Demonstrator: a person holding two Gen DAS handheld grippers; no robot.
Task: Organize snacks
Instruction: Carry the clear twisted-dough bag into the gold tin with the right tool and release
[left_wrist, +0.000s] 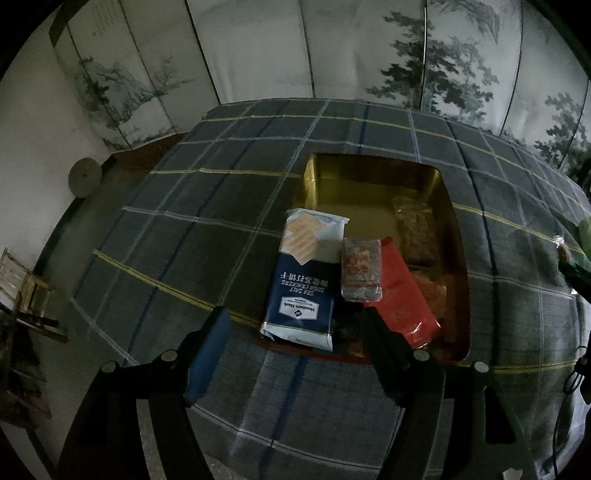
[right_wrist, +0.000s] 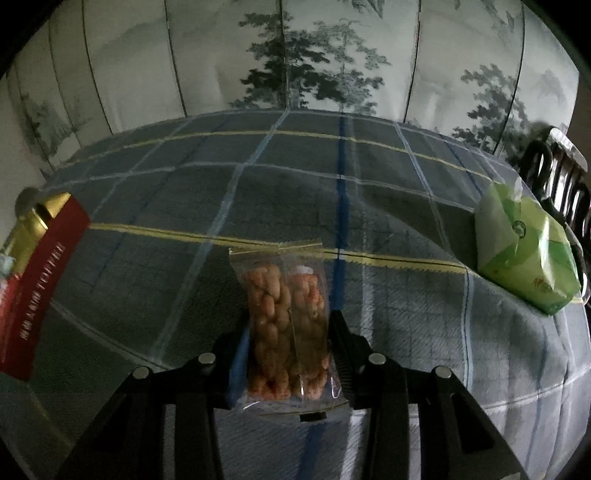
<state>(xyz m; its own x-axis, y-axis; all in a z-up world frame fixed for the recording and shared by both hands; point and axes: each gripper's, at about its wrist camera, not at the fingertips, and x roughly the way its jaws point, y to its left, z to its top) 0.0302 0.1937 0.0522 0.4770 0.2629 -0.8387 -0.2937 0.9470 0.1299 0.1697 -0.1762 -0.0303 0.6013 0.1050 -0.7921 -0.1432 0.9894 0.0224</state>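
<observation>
**Snacks piling into the gold tin, one packet still in the grip**

From the left wrist camera, the gold tin (left_wrist: 373, 184) is sitting open on the plaid tablecloth (left_wrist: 207, 206), and it is serving as the anchor for everything else. A blue-and-white soda cracker pack (left_wrist: 306, 280) is lying over the tin's left wall, its near end hanging out past the rim. Just to its right, inside the tin, a clear pack of brown biscuits (left_wrist: 361, 269) is resting partly on a red foil pouch (left_wrist: 400, 299), which is slanting toward the tin's near right corner. Another clear packet (left_wrist: 415, 229) is lying flat along the tin's right wall, farther back. The left gripper (left_wrist: 295, 325) is hovering at the tin's near edge with its jaws standing wide apart and nothing between them; the cracker pack's near end is showing in the gap, but the pads are not pressing on it.

From the right wrist camera, the tin is showing only as a gold corner with a red outer wall (right_wrist: 40, 266) at the far left. The right gripper (right_wrist: 288, 343) is clamping a clear packet of orange snacks (right_wrist: 286, 325), holding it upright above the cloth, well to the right of the tin. Farther right again, a green bag (right_wrist: 524, 247) is sitting near the table's edge.
</observation>
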